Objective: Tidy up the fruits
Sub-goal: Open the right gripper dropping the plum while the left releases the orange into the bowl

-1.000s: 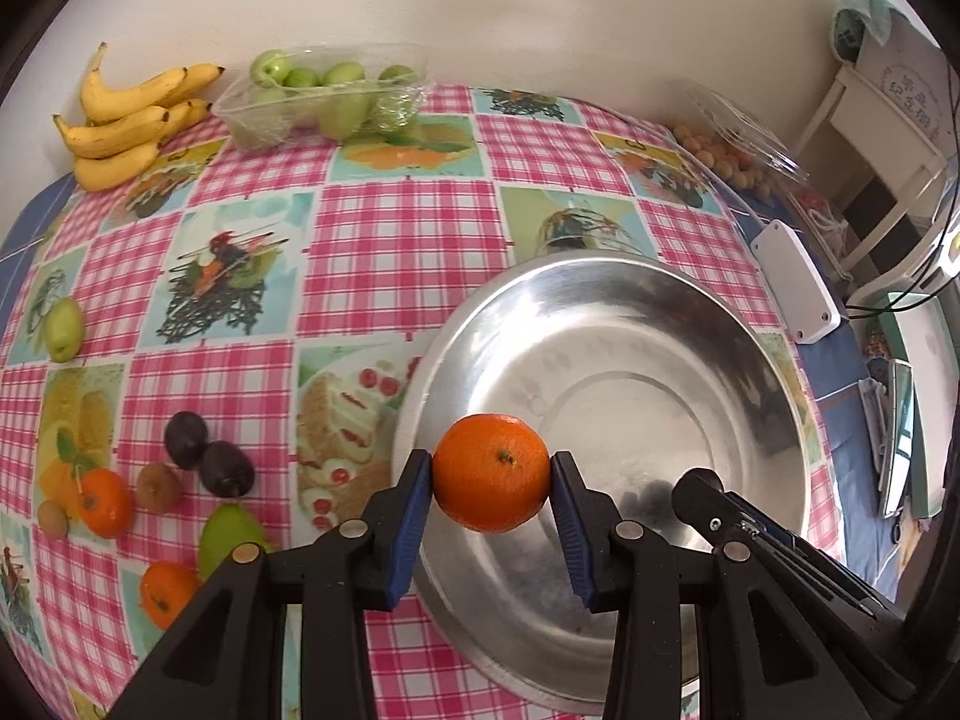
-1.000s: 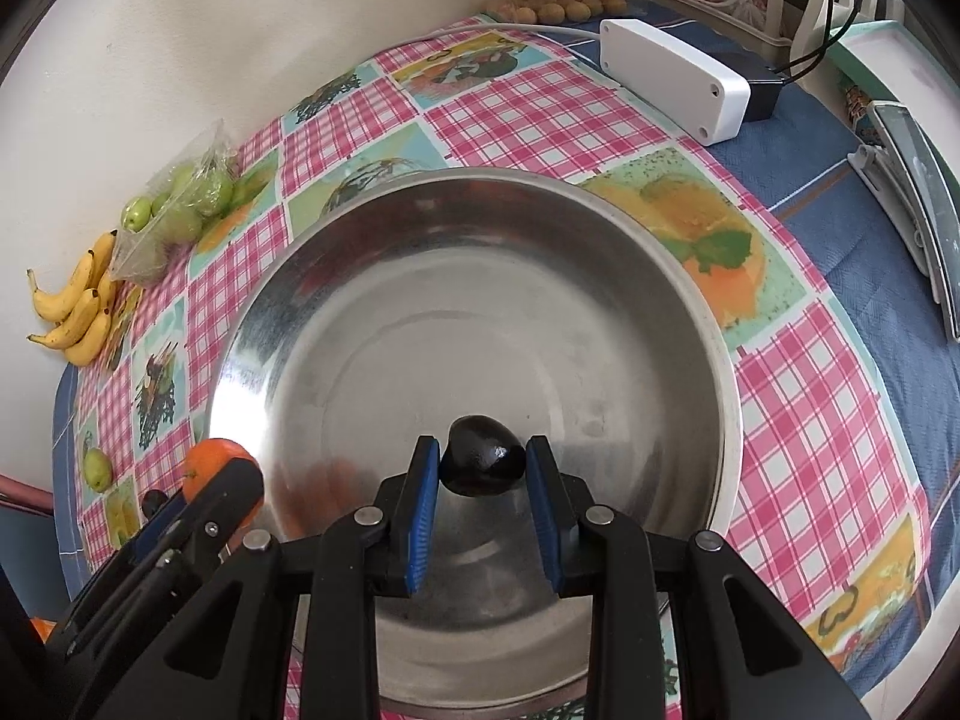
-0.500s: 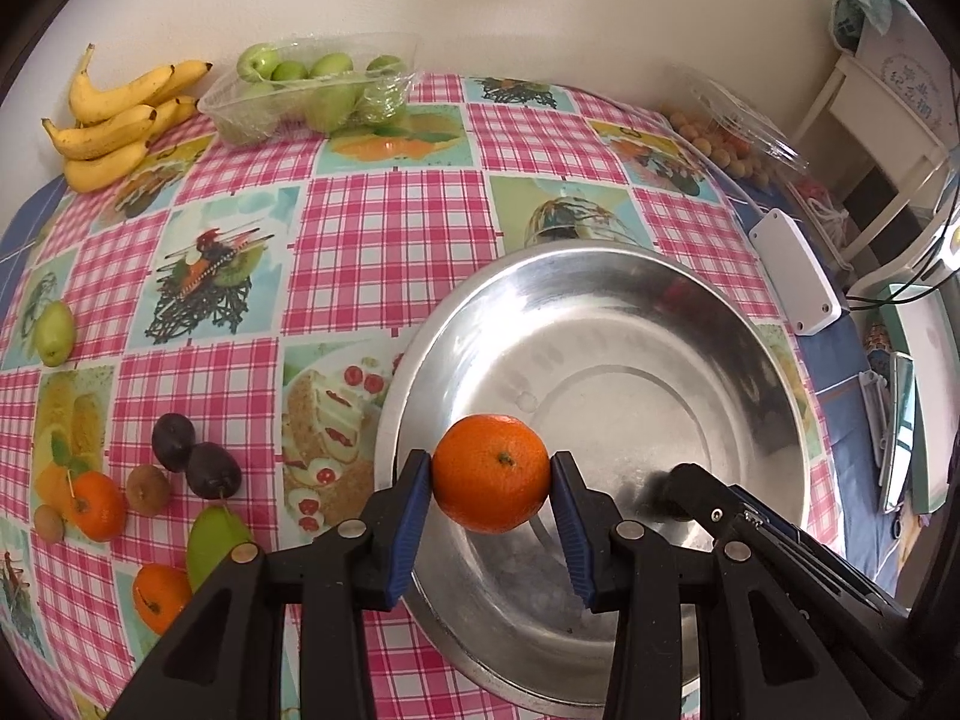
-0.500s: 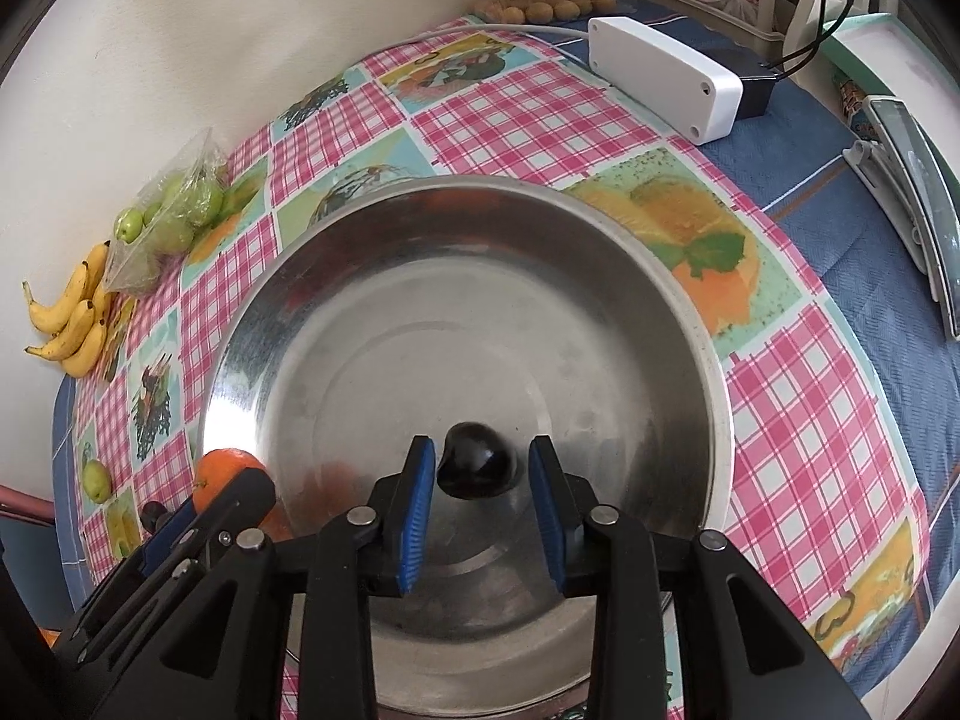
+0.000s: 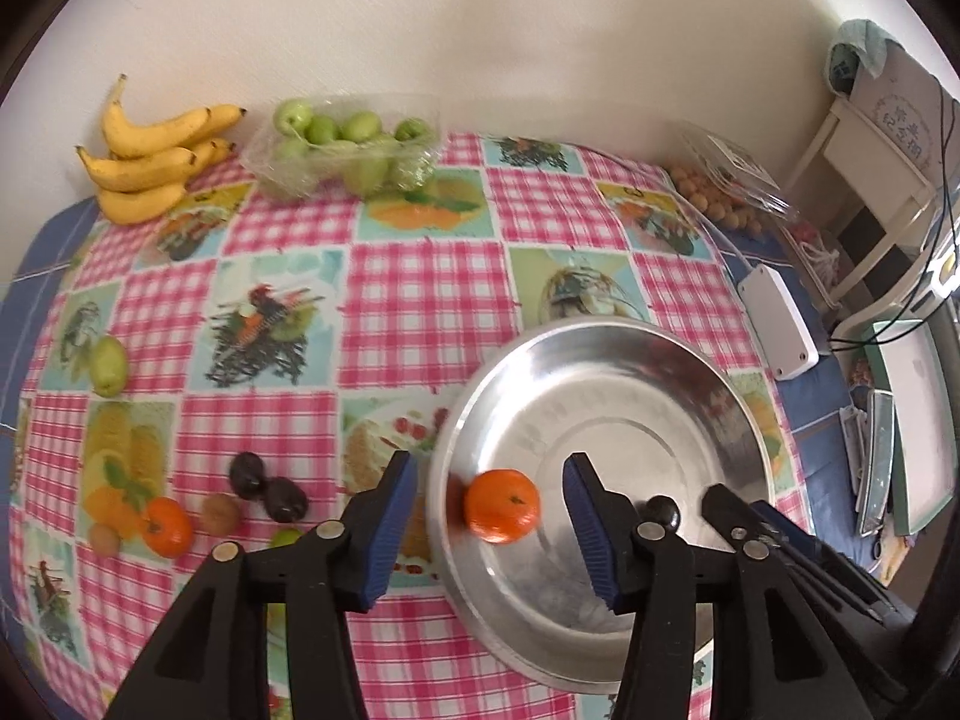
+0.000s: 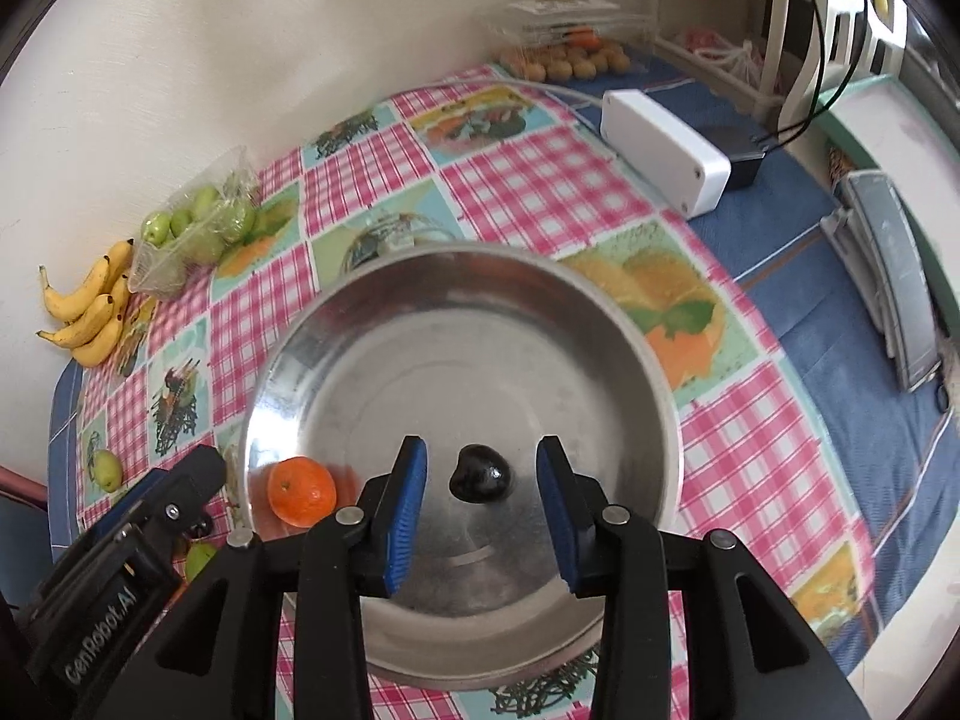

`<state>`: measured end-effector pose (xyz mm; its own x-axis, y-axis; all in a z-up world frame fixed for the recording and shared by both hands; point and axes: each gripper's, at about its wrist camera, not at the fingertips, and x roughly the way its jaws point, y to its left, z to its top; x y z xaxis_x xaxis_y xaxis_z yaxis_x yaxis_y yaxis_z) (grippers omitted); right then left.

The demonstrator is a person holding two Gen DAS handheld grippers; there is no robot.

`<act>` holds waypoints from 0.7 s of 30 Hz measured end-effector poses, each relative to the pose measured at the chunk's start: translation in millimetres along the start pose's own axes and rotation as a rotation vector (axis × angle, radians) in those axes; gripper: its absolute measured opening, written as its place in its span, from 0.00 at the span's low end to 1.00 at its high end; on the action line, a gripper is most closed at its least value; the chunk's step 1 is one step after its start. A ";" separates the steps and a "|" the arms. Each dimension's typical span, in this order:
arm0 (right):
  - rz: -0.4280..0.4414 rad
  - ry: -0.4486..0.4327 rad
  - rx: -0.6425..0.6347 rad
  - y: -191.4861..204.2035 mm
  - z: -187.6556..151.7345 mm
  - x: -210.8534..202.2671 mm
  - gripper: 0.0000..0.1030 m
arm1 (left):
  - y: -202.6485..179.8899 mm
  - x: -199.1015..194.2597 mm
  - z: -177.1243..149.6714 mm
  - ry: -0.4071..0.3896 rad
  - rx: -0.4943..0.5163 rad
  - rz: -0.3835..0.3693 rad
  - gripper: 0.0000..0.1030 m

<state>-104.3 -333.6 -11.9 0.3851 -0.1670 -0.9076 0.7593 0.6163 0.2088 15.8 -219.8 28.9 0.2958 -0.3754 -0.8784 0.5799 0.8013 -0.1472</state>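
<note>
A steel bowl (image 5: 600, 330) (image 6: 456, 249) stands on the checked tablecloth. In it lie an orange (image 5: 501, 504) (image 6: 301, 491) near the left wall and a dark plum (image 6: 480, 474) (image 5: 660, 507) on the bottom. My left gripper (image 5: 489, 498) hovers above the orange. Its jaws are opening and the pads stand clear of the fruit on both sides. Over the plum, my right gripper (image 6: 480, 474) is also opening, with neither pad touching the fruit.
Left of the bowl lie two dark plums (image 5: 246, 474), a kiwi (image 5: 219, 513), an orange (image 5: 167, 525) and a pear (image 5: 108, 363). Bananas (image 5: 150, 162) and a tray of green fruit (image 5: 348, 144) sit by the wall. A white box (image 6: 663, 150) lies at the right.
Both grippers have let go and risen. The orange dropped from the left pads into the bowl, and the plum now lies free on the bowl's bottom.
</note>
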 end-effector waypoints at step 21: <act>-0.100 0.055 -0.023 -5.4 -4.3 7.9 0.89 | 52.0 9.3 -0.1 0.031 -0.102 0.174 1.00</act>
<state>-107.7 -334.9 -21.8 0.2784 -0.1863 -0.9422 0.7800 0.6163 0.1086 48.6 -181.6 13.1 0.3604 -0.2145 -0.9078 0.4422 0.8962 -0.0362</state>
